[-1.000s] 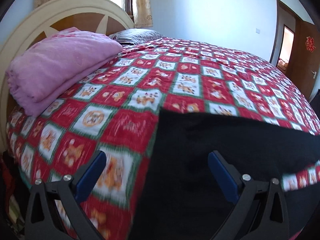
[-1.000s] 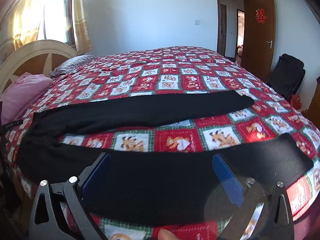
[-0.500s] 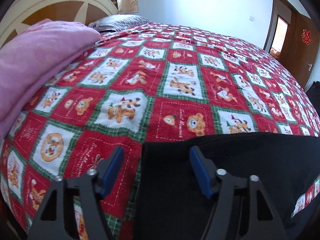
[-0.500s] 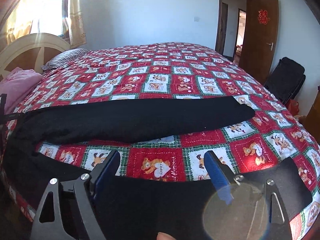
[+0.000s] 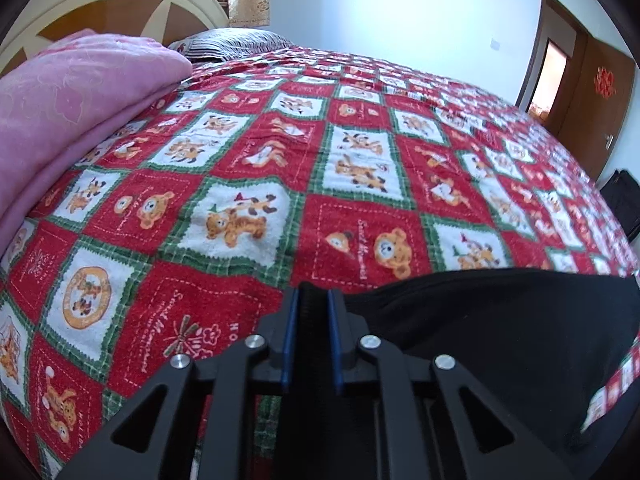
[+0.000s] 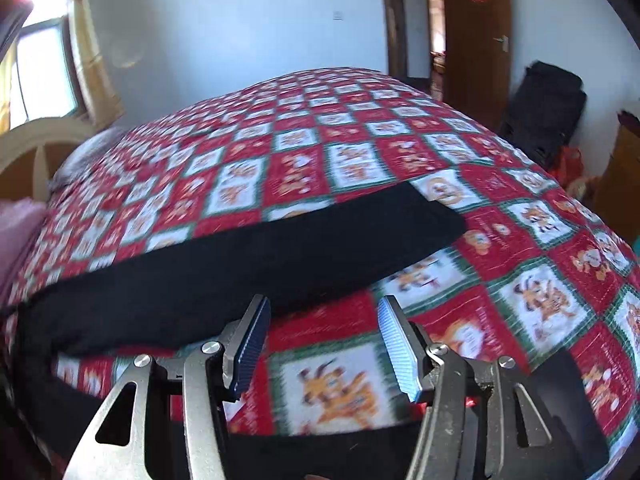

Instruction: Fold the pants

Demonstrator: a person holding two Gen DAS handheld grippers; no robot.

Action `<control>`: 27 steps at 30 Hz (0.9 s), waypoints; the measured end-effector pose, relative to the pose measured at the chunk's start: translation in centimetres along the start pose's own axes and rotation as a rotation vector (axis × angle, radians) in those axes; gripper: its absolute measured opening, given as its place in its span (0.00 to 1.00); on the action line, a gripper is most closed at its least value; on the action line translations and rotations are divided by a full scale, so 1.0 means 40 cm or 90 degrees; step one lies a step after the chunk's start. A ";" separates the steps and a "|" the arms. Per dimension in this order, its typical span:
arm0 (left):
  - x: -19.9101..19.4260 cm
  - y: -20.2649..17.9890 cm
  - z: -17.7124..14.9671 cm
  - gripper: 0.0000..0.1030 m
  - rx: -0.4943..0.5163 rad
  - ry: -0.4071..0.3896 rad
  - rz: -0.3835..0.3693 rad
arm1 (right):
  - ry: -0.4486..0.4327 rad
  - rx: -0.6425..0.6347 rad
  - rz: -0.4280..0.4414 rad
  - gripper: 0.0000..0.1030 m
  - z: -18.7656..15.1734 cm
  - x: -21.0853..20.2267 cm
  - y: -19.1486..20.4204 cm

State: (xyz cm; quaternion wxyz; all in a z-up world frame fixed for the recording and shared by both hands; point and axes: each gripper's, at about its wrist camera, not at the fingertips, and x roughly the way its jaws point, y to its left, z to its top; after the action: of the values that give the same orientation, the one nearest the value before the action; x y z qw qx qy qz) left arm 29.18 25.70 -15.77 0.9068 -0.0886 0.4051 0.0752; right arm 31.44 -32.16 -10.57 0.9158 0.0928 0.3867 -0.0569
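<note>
Your black pants (image 6: 248,264) lie lengthwise across the quilt (image 6: 536,300), legs running rightward. Your left gripper (image 5: 313,300), just closing, pinches their waistband corner; your right gripper (image 6: 323,312), half-spread and closing, grips nothing.

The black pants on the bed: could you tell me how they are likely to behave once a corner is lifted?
The black pants will probably be floppy: they lie flat, following the bedspread. Where the left gripper, jaws just closing, pinches the edge, the cloth bunches thinly, so it seems light. The far leg would likely drag and sag.
</note>
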 end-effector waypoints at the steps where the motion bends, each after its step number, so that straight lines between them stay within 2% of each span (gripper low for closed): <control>1: 0.005 -0.003 -0.003 0.15 0.003 0.000 0.003 | 0.002 0.018 -0.005 0.57 0.023 0.010 -0.027; 5: 0.011 -0.006 -0.003 0.15 0.003 -0.006 0.011 | 0.013 0.048 -0.028 0.57 0.113 0.067 -0.121; 13: 0.013 -0.007 -0.002 0.17 0.002 -0.008 0.014 | 0.082 0.071 -0.033 0.59 0.239 0.256 -0.217; 16: 0.013 -0.013 -0.002 0.19 0.009 -0.012 0.028 | 0.100 0.071 -0.032 0.64 0.267 0.325 -0.229; 20: 0.014 -0.012 0.001 0.23 0.010 -0.016 0.033 | 0.124 0.061 -0.019 0.64 0.291 0.404 -0.231; 27: 0.010 -0.013 -0.007 0.21 0.021 -0.023 0.015 | 0.161 0.013 0.022 0.62 0.290 0.464 -0.199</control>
State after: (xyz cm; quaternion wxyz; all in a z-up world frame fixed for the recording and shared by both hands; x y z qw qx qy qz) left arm 29.36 25.17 -16.19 0.9144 -0.0676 0.3910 0.0804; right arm 51.04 -43.00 -16.98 0.8597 0.1150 0.4966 -0.0332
